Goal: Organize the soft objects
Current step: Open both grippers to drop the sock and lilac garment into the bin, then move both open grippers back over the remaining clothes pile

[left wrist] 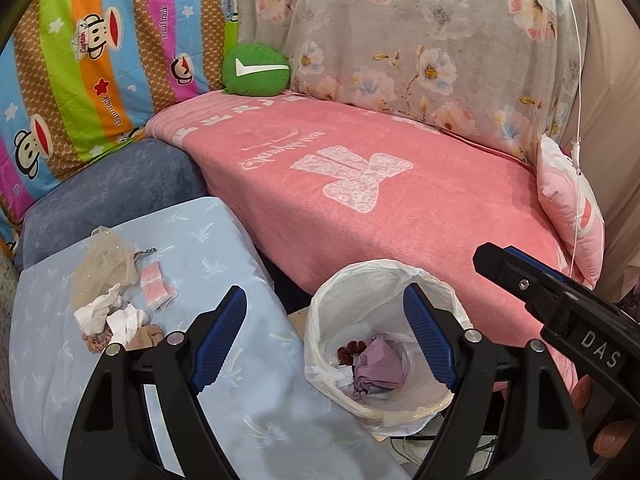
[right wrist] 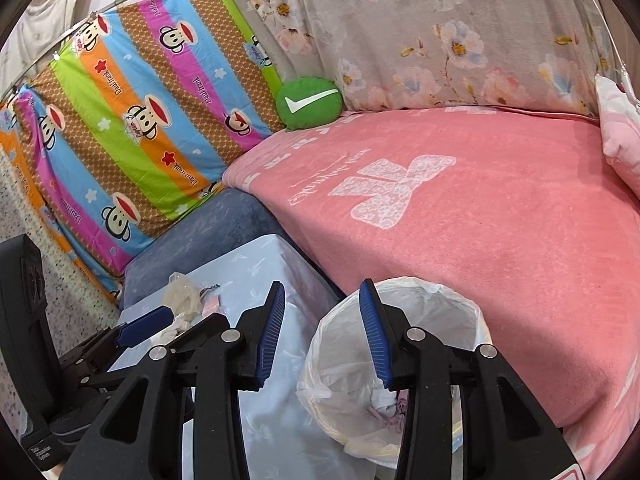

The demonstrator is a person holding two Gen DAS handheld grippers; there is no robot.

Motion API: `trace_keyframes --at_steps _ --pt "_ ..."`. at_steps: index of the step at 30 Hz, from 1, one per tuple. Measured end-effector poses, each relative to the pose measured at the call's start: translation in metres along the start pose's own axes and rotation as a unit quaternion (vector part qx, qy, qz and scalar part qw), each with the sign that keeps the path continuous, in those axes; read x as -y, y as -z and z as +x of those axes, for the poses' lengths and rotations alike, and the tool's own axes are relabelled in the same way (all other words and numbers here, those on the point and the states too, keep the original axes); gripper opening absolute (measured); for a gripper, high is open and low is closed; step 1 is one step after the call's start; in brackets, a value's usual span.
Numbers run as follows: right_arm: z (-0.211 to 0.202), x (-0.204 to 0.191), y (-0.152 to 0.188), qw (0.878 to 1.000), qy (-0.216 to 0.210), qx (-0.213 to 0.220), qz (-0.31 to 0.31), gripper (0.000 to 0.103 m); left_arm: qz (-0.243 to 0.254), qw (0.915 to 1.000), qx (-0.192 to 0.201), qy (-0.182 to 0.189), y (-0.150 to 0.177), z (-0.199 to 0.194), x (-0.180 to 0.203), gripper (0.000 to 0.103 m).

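Left gripper: fingers spread wide, empty, hovering just above the bin, likely ready for another pick.
Right gripper: fingers wide too, nothing held, at the bin's rim.
Soft pile: left of the bin, on the blue-covered table, awaiting sorting.
Bin: some soft items already inside.

"Daul frank" on striped monkey sheet; "DAS" on right gripper.

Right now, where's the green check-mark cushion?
The green cushion sits at the back corner of the pink blanket, between the striped monkey-print sheet and the grey floral cover.
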State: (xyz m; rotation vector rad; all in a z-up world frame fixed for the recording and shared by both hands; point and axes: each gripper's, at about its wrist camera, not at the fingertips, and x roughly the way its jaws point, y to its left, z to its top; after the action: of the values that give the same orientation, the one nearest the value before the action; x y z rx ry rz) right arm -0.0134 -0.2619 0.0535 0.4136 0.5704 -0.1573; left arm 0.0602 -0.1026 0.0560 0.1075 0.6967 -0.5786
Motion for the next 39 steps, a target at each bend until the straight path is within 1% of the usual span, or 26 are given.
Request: trace_keyframes --at_steps 4,13,22,24,30,34,36,37,39 --pt "0.003 -0.008 0.001 1.0 -0.004 -0.004 -0.005 0.043 -0.012 0.9999 -0.003 -0.006 0.002 -0.001 -0.01 0.077" --pt "0.018 -0.035 0.009 0.999 -0.02 -0.022 -0.024 0.044 -0.053 0.9983 -0.016 -0.021 0.011 -0.003 -0.042 0.078" --pt "0.035 -0.069 0.02 0.997 -0.038 -0.041 -0.047 0.045 -0.085 0.9953 -0.015 -0.044 0.022 -0.011 -0.081 0.078" --pt "0.039 -0.078 0.023 0.997 -0.042 -0.045 -0.052 0.048 -0.092 0.9943 -0.015 -0.051 0.025 -0.014 -0.091 0.078" --pt "0.056 -0.106 0.031 0.994 -0.056 -0.062 -0.066 0.049 -0.125 0.9893 -0.017 -0.074 0.035 -0.019 -0.126 0.078" --pt "0.074 -0.126 0.037 0.992 -0.066 -0.077 -0.075 0.049 -0.148 0.984 -0.019 -0.097 0.041 -0.021 -0.157 0.078" --pt "0.084 -0.136 0.04 0.991 -0.07 -0.084 -0.079 0.051 -0.159 0.9814 -0.022 -0.105 0.042 -0.02 -0.171 0.078" --pt "0.091 -0.142 0.041 0.99 -0.072 -0.088 -0.081 0.052 -0.166 0.9796 -0.024 -0.111 0.043 -0.019 -0.18 0.078" --pt "0.103 -0.151 0.043 0.989 -0.073 -0.096 -0.085 0.053 -0.183 0.9751 -0.029 -0.122 0.045 -0.016 -0.2 0.083"
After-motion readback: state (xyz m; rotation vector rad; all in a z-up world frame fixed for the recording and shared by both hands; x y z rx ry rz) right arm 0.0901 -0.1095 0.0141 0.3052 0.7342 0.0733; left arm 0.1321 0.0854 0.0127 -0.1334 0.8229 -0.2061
